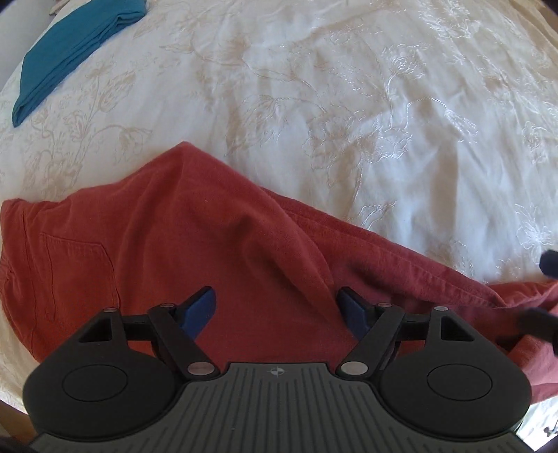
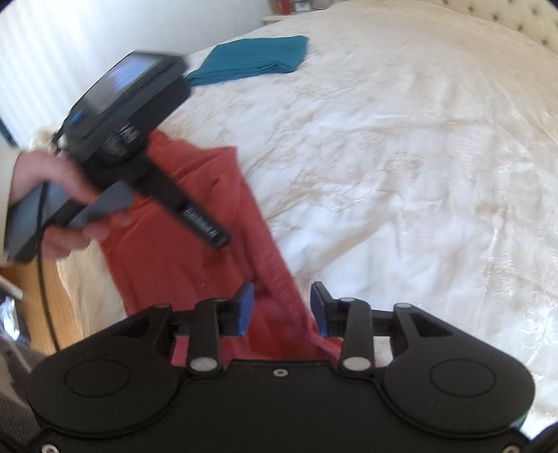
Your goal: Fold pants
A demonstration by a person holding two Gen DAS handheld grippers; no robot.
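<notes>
Red pants (image 1: 195, 244) lie on a cream embroidered bedspread (image 1: 348, 104), back pocket at the left, a ridge of cloth running to the right. My left gripper (image 1: 277, 308) hovers over them, jaws wide open and empty. In the right wrist view the pants (image 2: 167, 251) stretch away to the left. My right gripper (image 2: 282, 306) is open, with a fold of the red cloth lying between its blue pads (image 2: 246, 308). The left gripper's body (image 2: 139, 139), held by a hand, hangs over the pants' far part.
A folded teal garment (image 1: 69, 52) lies at the far left of the bed, also in the right wrist view (image 2: 251, 59). The bed's wooden edge (image 2: 52, 306) and the floor are at the left. A tufted headboard (image 2: 523, 21) is at the far right.
</notes>
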